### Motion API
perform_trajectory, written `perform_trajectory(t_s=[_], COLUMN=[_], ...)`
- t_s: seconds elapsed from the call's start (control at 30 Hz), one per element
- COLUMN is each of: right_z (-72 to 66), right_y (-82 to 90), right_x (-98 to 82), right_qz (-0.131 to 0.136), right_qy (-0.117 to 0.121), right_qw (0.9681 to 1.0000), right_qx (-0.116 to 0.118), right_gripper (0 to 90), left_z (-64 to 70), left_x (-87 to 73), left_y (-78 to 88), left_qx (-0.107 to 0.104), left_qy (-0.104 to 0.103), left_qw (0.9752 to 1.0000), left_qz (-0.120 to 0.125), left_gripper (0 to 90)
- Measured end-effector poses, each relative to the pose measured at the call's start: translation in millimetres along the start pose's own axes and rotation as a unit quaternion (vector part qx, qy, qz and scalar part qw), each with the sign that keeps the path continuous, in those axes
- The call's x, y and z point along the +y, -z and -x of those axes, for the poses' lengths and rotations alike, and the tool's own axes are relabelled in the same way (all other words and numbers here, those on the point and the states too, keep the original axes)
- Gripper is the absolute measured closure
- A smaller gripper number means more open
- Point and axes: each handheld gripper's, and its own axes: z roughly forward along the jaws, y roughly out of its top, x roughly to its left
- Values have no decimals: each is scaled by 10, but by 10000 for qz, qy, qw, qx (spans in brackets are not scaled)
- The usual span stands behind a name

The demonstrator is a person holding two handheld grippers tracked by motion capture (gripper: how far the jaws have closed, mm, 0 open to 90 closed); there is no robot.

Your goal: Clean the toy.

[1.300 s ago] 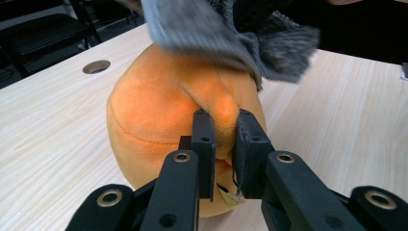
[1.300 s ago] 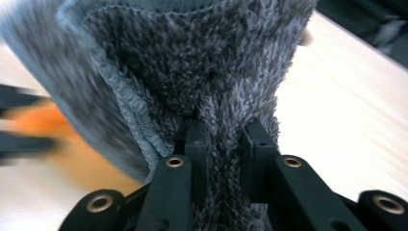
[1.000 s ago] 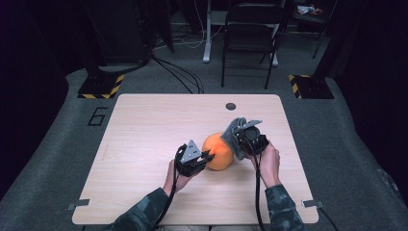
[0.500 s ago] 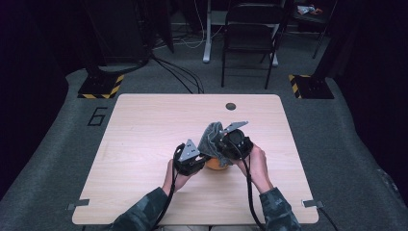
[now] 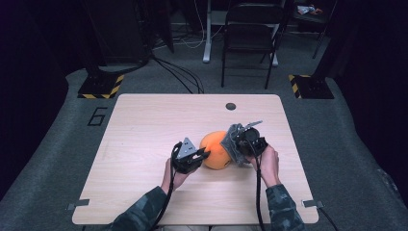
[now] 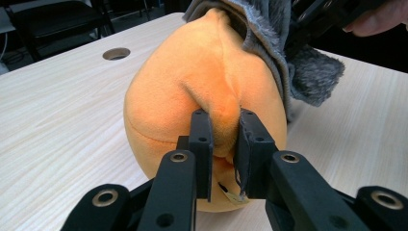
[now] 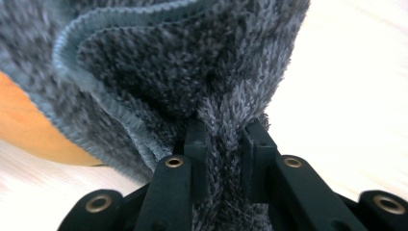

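Note:
An orange plush ball (image 5: 215, 150) lies on the wooden table (image 5: 144, 125), between my two grippers. My left gripper (image 5: 204, 154) is shut on a pinched fold of the orange plush (image 6: 192, 86), seen close between its jaws (image 6: 225, 139). A grey fuzzy cloth (image 5: 233, 143) hangs against the ball's right side. My right gripper (image 5: 239, 144) is shut on a bunch of that grey cloth (image 7: 192, 62), which drapes past an edge of the orange plush (image 7: 29, 130). In the left gripper view the grey cloth (image 6: 288, 53) covers the ball's far side.
A round cable hole (image 5: 231, 106) sits near the table's far edge. A black folding chair (image 5: 250, 38) and stand bases with striped tape (image 5: 98, 86) are on the floor beyond the table. Bare tabletop lies to the left.
My right gripper swung over the ball with the grey cloth, then came back down to the ball's right side. The left gripper stayed put on the plush.

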Motion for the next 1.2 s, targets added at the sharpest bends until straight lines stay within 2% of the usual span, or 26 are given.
perform_trajectory(t_s=[0.1,0.17,0.2,0.3,0.37,0.5,0.6,0.7,0.77,0.83,0.87,0.93,1.0,1.03,1.2], right_z=[20,-38,-61,-163,-214,-263,-275,-292,-298,-299,-301,-285,-247,-223,-42], right_y=[116,177,182,76,-18,-56,-76,-81,-81,-85,-85,-89,-70,-48,96], right_x=[41,70,78,68,46,39,30,31,32,28,27,23,29,35,14], right_qz=[318,483,461,384,414,450,439,466,479,504,500,532,616,639,663], right_qy=[-74,-39,4,165,262,342,362,405,442,450,440,396,357,342,73], right_qw=[9984,9966,9964,9971,9977,9979,9980,9977,9975,9973,9974,9974,9970,9970,9977], right_qx=[459,663,711,629,474,304,279,283,278,280,270,272,305,287,70], right_gripper=[757,757,757,759,762,763,763,763,762,762,761,758,745,744,743], left_z=[-16,-20,-22,-21,-30,-48,-28,-4,16,36,38,5,-38,-67,-238], left_x=[-2,-1,-2,-6,-5,16,69,127,150,140,128,115,106,103,59], left_y=[6,13,17,9,4,6,24,30,9,-43,-66,-94,-100,-94,-64], left_qx=[22,11,22,61,58,63,278,394,378,386,411,428,500,569,692], left_qy=[21,40,32,53,18,43,-157,-414,-691,-979,-1035,-921,-792,-755,-284], left_qw=[10000,10000,10000,10000,10000,9999,9995,9984,9969,9942,9935,9946,9954,9953,9970], left_qz=[-20,-60,-74,-52,-67,-81,-76,-2,-48,-206,-217,-193,-177,-194,-221], left_gripper=[776,768,765,740,701,560,437,387,400,506,566,642,663,669,669])
